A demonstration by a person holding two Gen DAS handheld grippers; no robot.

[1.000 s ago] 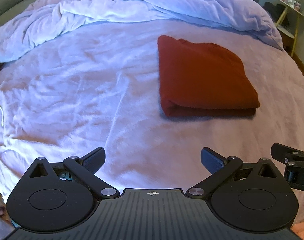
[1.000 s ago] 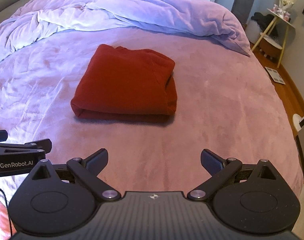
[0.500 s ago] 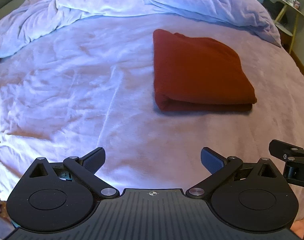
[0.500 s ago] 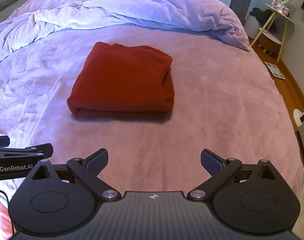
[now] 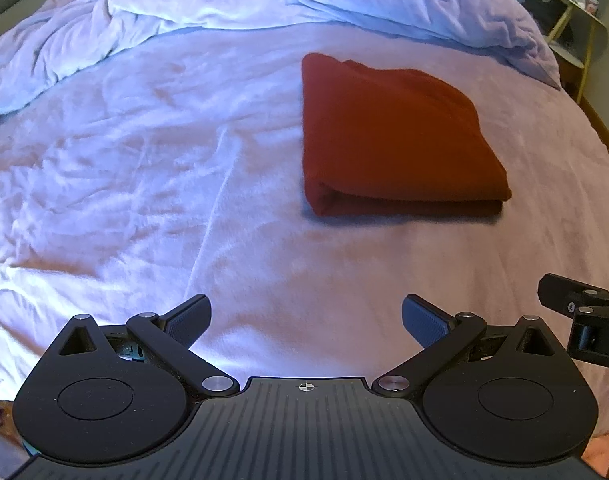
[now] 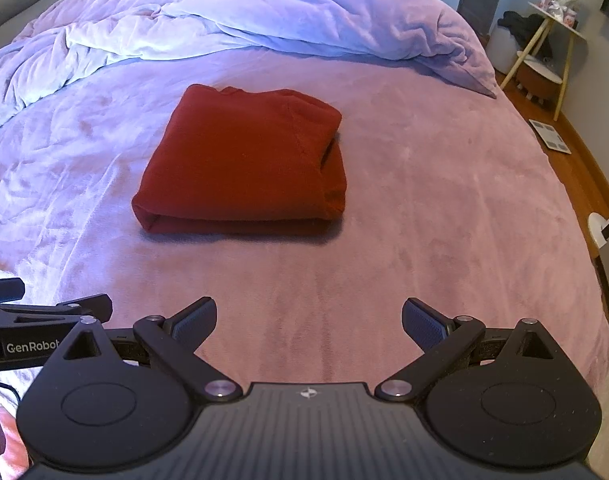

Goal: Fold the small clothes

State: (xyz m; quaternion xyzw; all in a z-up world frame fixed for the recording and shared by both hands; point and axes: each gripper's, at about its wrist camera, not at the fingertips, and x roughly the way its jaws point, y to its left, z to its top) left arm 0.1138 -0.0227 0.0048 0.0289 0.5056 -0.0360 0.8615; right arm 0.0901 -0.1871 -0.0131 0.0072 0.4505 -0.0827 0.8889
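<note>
A dark red garment lies folded into a neat rectangle on the pink bed cover, right of centre in the left wrist view. In the right wrist view the garment lies ahead, left of centre. My left gripper is open and empty, near the bed's front edge, well short of the garment. My right gripper is open and empty, also well short of it. Each gripper's body shows at the edge of the other's view.
A rumpled lilac duvet is heaped across the far side of the bed. A small side table and wooden floor lie to the right of the bed. The bed's right edge curves down past the garment.
Both grippers have drawn back slightly from the folded garment and stayed open. The garment has not moved.
</note>
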